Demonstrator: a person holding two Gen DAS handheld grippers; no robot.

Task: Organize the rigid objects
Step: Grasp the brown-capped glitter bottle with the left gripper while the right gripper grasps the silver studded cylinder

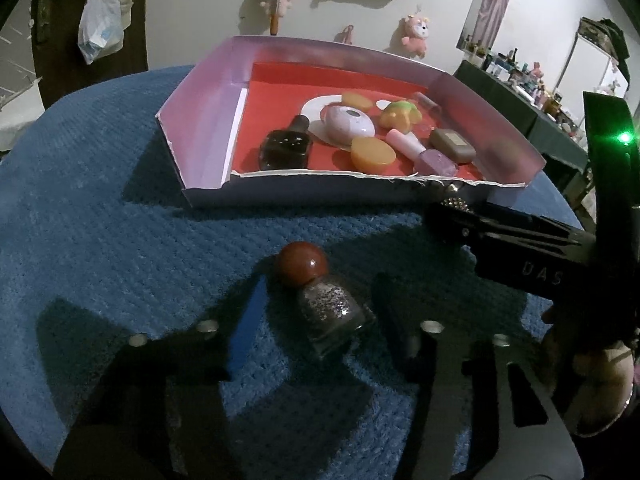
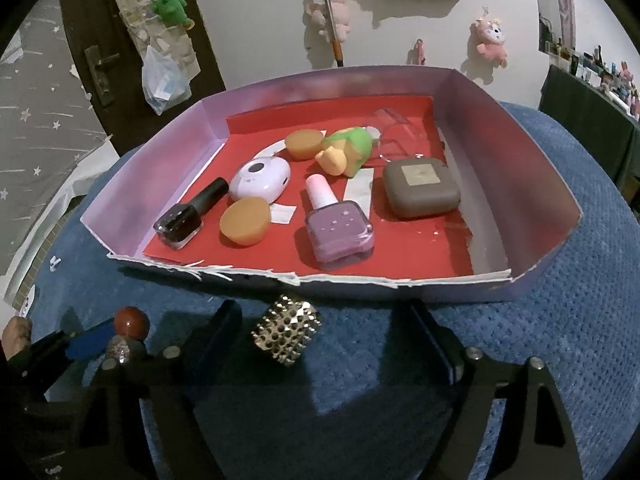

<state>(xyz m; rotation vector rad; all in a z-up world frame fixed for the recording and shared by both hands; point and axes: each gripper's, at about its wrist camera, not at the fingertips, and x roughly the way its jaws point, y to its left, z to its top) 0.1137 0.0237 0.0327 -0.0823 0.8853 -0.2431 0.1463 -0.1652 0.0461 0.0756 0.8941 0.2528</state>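
A glitter nail polish bottle with a round red cap (image 1: 320, 296) lies on the blue cloth between the open fingers of my left gripper (image 1: 316, 304); it also shows in the right wrist view (image 2: 126, 336). A studded gold ring (image 2: 286, 330) lies on the cloth between the open fingers of my right gripper (image 2: 328, 332), just in front of the box. The lilac box with a red floor (image 2: 400, 248) holds a purple polish bottle (image 2: 338, 232), a black polish bottle (image 2: 188, 216), two orange discs, a white case, a brown case and a green-yellow toy.
The box's torn front wall (image 2: 304, 280) stands low just beyond the ring. My right gripper's body (image 1: 520, 248) crosses the right side of the left wrist view. A wall with hanging plush toys (image 2: 490, 38) lies behind; a cluttered shelf (image 1: 532, 76) is far right.
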